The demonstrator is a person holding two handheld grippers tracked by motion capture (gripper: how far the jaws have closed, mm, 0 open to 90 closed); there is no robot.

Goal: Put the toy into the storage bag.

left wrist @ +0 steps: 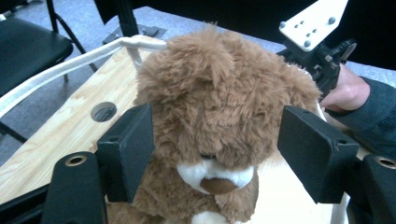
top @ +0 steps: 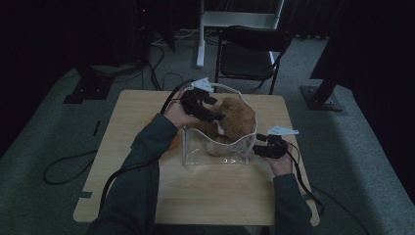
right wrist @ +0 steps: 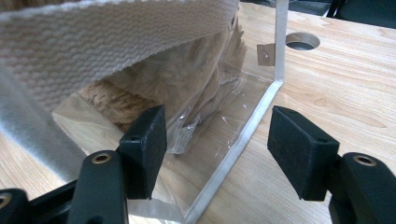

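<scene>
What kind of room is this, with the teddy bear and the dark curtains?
Probably a recording studio or lab corner: a lone wooden table on grey carpet, dark curtains all round, a folding chair, and cables trailing across the floor.

Right tool (right wrist: 217, 149) w/ jaws apart, clear plastic bag (right wrist: 224, 116) corner btwn them, no pad pressing, white woven strap (right wrist: 107, 51) across top left, brown plush toy (right wrist: 187, 74) inside bag, wooden desk (right wrist: 336, 88) w/ round hole (right wrist: 302, 42)
</scene>
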